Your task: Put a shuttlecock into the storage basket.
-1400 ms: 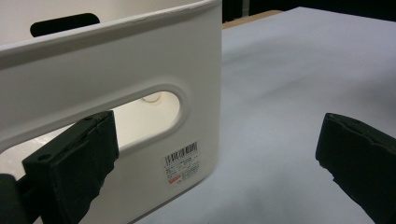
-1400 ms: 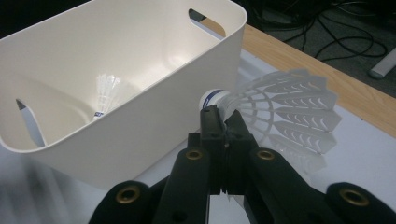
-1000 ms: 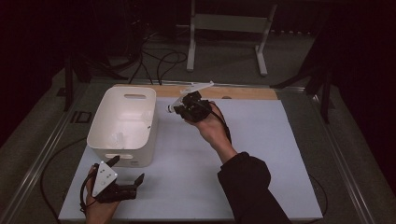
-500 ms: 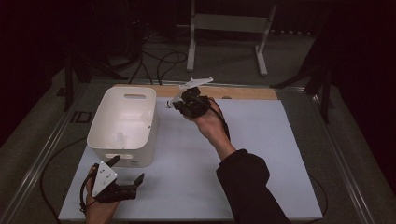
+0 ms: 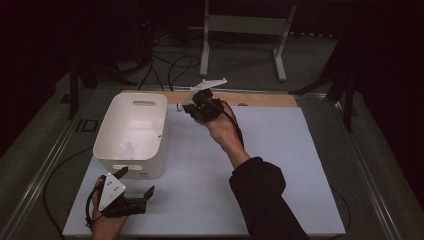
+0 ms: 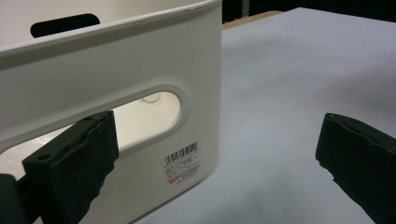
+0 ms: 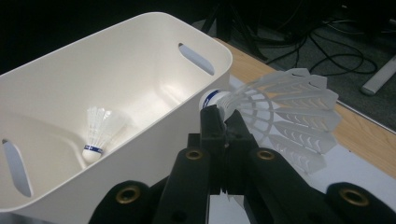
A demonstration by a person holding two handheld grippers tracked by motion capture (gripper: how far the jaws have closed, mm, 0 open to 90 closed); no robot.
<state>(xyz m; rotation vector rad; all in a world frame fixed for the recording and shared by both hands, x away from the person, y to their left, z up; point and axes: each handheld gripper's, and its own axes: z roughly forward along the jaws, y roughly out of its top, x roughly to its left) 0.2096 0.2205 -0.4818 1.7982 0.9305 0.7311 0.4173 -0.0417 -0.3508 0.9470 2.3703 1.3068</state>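
Shuttlecock [image 7: 275, 116] clamped in right gripper [image 7: 223, 122]; left gripper [image 6: 219, 158] apart; bin [image 6: 140, 60] label unreadable.

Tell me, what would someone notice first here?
Probably the white shuttlecock pinched in the right gripper, held up just beside the white bin's far corner. Another shuttlecock already lies inside the bin. Nearer the person, the left gripper waits open by the bin's handle hole.

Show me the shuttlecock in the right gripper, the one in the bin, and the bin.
held shuttlecock [image 7: 285, 116], right gripper view, feather skirt
loose shuttlecock [image 7: 99, 126], right gripper view, feathers
white bin [image 5: 152, 137], high view, right wall
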